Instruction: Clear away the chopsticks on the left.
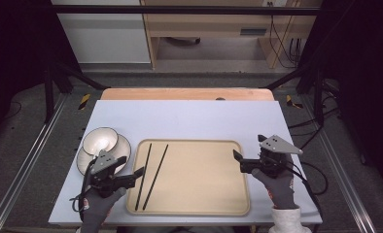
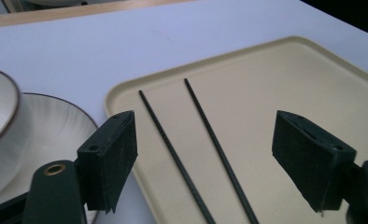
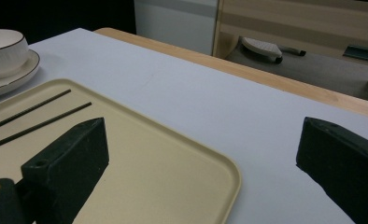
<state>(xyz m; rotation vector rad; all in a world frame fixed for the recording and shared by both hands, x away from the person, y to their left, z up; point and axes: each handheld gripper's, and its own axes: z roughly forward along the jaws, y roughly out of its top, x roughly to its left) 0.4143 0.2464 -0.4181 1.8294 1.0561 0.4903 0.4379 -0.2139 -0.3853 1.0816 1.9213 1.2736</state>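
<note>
Two black chopsticks [image 1: 146, 174] lie side by side in the left part of a beige tray [image 1: 199, 174]. My left gripper [image 1: 131, 166] hovers at the tray's left edge, open, with nothing between its jaws. In the left gripper view the chopsticks [image 2: 173, 149] run along the tray [image 2: 289, 79] below the open left gripper [image 2: 205, 119]. My right gripper [image 1: 249, 147] is held at the tray's right edge, open and empty. The right gripper view has the open right gripper [image 3: 203, 126] over the tray's corner [image 3: 149, 154], with the chopsticks [image 3: 32, 109] farther off.
A white bowl [image 1: 100, 140] stands on a white plate [image 1: 124, 145] left of the tray, close behind my left gripper. The light grey table top [image 1: 189, 119] stretches bare behind the tray. Dark frame rails run along both sides.
</note>
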